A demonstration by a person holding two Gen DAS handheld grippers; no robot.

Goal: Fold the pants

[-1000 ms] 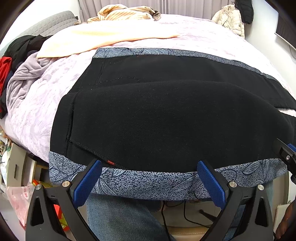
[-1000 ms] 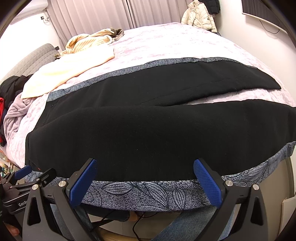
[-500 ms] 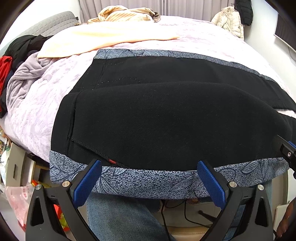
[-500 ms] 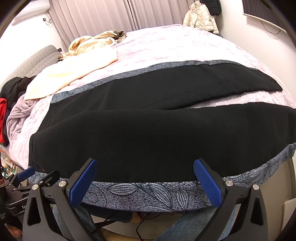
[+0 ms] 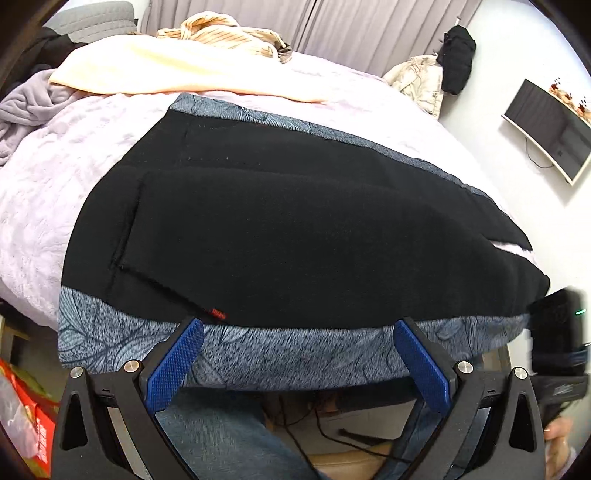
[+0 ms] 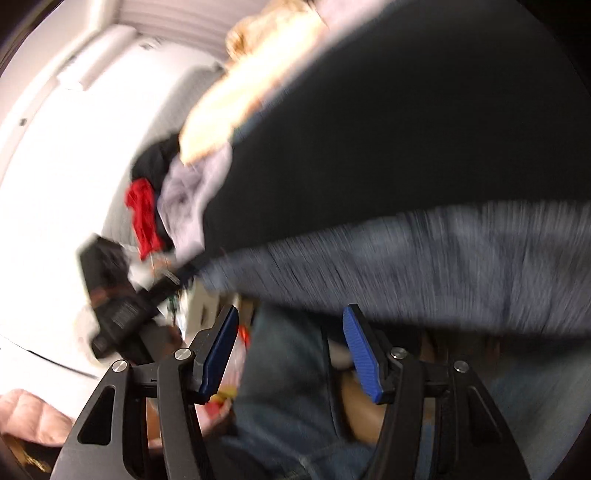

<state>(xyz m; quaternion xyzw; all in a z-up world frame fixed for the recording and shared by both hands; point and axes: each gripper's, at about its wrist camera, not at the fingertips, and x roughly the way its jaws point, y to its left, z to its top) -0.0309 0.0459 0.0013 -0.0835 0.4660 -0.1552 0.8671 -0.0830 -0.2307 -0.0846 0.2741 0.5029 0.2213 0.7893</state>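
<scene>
Black pants [image 5: 295, 229] with a blue-grey leaf-print side band [image 5: 280, 350] lie spread across the bed, the band hanging over the near edge. My left gripper [image 5: 295, 362] is open and empty just before that band, jaws wide apart. My right gripper [image 6: 291, 354] is open and empty, below the band [image 6: 424, 266]; its view is blurred and tilted. The pants [image 6: 406, 129] fill its upper right. The right gripper's body [image 5: 557, 343] shows at the left wrist view's right edge.
A lilac quilt [image 5: 55, 177] covers the bed. A cream blanket [image 5: 166, 70] and striped garment [image 5: 229, 33] lie at the back, grey fleece [image 5: 22, 103] at left. A monitor [image 5: 550, 129] hangs on the right wall. The person's jeans [image 5: 221, 435] are below.
The right gripper has swung sharply and rolled, its view now blurred and pointing left, with its jaws narrower than before. The left gripper has shifted slightly and turned right.
</scene>
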